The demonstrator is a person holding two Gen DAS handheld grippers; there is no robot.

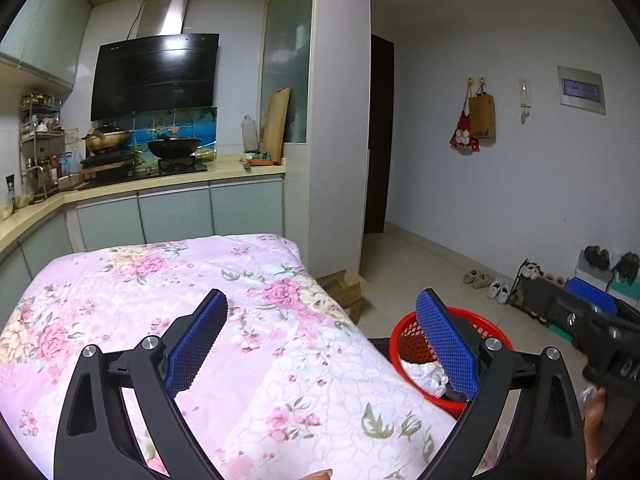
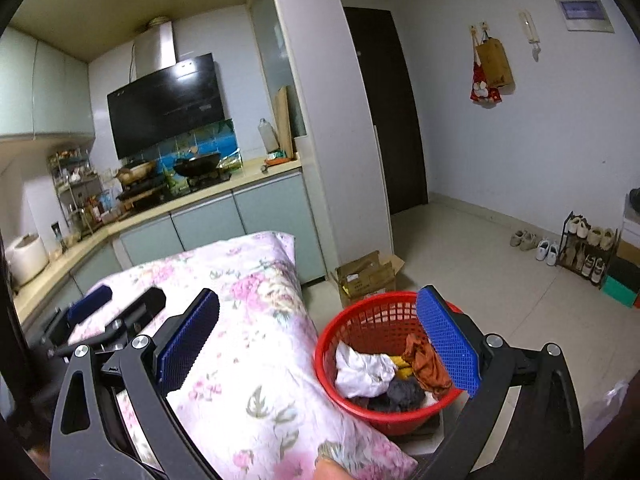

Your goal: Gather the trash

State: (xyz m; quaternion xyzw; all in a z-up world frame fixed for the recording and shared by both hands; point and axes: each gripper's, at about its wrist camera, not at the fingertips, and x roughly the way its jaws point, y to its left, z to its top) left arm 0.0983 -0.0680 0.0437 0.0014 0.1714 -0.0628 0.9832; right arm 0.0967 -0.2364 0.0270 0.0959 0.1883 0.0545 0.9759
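A red plastic basket [image 2: 360,320] stands on the floor to the right of a surface draped in a pink floral quilt [image 2: 256,320]. In the basket lie crumpled white paper [image 2: 364,372], an orange rag [image 2: 424,360] and dark scraps [image 2: 400,394]. My right gripper [image 2: 318,294] is open above the quilt's edge and the basket, with nothing between its blue pads. My left gripper [image 1: 322,298] is open over the quilt [image 1: 160,280], also with nothing in it. Its right pad hides part of the basket [image 1: 404,340]. The right wrist view shows the left gripper [image 2: 116,304] at the left.
A cardboard box [image 2: 368,276] sits on the tiled floor beyond the basket, beside a white pillar [image 2: 344,140]. A kitchen counter [image 2: 224,192] with pans runs behind the quilt. Shoes and a shoe rack [image 2: 584,248] line the right wall. A fingertip [image 2: 332,468] shows at the bottom.
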